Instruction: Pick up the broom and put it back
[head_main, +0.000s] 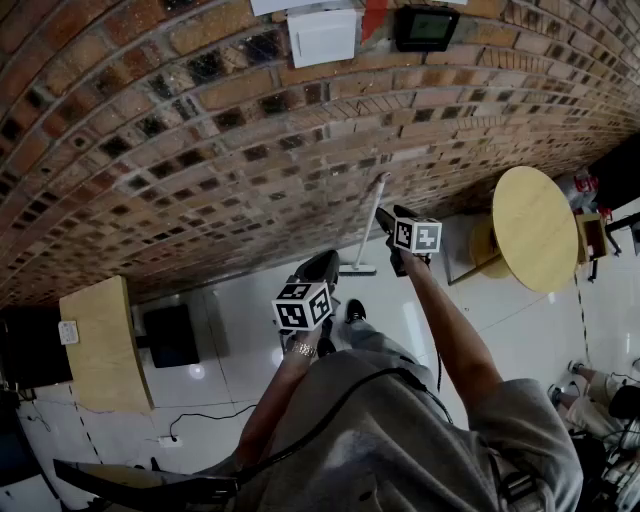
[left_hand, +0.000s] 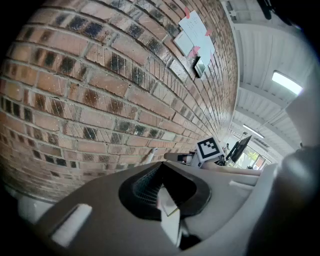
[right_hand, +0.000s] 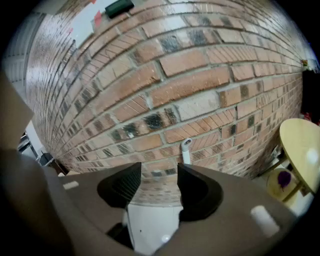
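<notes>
The broom is leaned against the brick wall. It is judged light and stiff, and best gripped mid-handle. The right gripper jaws are held apart and empty, the left gripper jaws together.

The brick wall shuts off the whole far side. Against it leans the broom, head on the floor, handle tilted to the wall, with bare floor on both sides of it. To the right the floor is open as far as the round table, which blocks that side. To the left it is open up to a black box and a wooden cabinet; a cable lies nearer. The right gripper has its jaws apart with nothing between them; the handle's tip stands just beyond the right jaw.
</notes>
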